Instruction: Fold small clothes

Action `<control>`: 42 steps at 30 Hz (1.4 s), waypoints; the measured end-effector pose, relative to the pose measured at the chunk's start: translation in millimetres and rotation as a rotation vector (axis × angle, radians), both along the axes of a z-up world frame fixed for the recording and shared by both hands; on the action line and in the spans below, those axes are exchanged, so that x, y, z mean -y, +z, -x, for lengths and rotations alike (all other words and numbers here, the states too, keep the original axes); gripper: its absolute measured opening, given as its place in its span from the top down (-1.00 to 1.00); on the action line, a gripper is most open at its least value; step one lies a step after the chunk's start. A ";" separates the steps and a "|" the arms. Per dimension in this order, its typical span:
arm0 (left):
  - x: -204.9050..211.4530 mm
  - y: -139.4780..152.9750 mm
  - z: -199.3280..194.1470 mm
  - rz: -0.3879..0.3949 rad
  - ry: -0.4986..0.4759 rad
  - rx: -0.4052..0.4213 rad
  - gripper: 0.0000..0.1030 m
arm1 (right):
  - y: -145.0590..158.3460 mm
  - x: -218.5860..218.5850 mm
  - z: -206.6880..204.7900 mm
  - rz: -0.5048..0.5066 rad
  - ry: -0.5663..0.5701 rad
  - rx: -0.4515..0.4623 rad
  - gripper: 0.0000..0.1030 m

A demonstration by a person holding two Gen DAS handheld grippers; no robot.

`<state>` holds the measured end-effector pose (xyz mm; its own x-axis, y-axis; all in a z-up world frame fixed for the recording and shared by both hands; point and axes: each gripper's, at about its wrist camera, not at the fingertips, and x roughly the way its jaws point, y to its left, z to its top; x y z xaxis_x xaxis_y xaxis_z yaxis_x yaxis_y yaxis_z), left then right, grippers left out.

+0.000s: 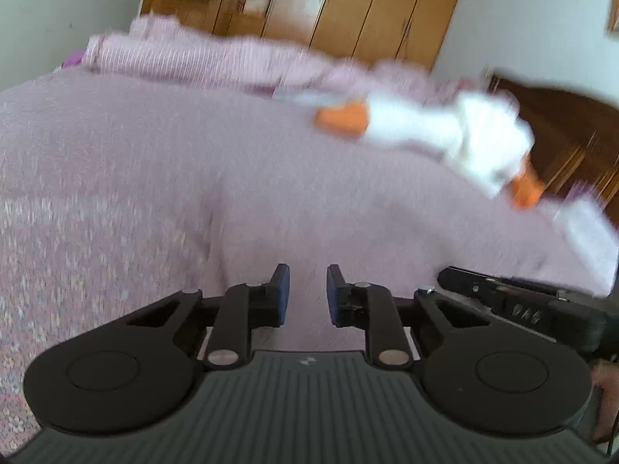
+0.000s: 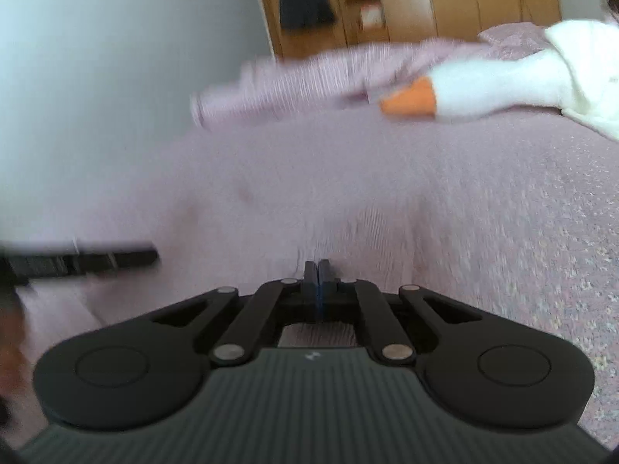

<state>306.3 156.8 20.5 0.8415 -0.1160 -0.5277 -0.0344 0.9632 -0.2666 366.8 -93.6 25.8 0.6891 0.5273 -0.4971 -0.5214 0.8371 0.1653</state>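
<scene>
A small white garment point(image 1: 445, 127) with orange cuffs point(image 1: 342, 118) lies crumpled on the pink bedspread point(image 1: 154, 174), far right in the left wrist view. In the right wrist view the same white garment point(image 2: 503, 81) sits at the upper right, one orange cuff point(image 2: 408, 98) pointing left. My left gripper point(image 1: 308, 274) is open over bare bedspread, well short of the garment, with nothing between its fingers. My right gripper point(image 2: 317, 266) is shut, pads together, with nothing visibly held, low over the bedspread point(image 2: 387, 178). Both views are motion-blurred.
A covered pillow ridge point(image 1: 185, 58) runs along the far side of the bed. Wooden wardrobes point(image 1: 348, 0) stand behind it, and dark wooden furniture point(image 1: 572, 123) is at the right. The other gripper's black body point(image 1: 522, 301) shows low right.
</scene>
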 end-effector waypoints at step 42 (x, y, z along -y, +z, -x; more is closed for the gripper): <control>-37.4 -53.8 69.7 0.641 0.145 -0.214 -0.60 | -35.0 117.0 39.7 -0.638 -0.077 -0.458 -0.52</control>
<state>236.6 194.1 -33.3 0.7570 -0.3548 -0.5488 -0.2666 0.5991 -0.7550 327.1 -210.7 -9.3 0.5345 0.7655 -0.3581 -0.2297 0.5393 0.8102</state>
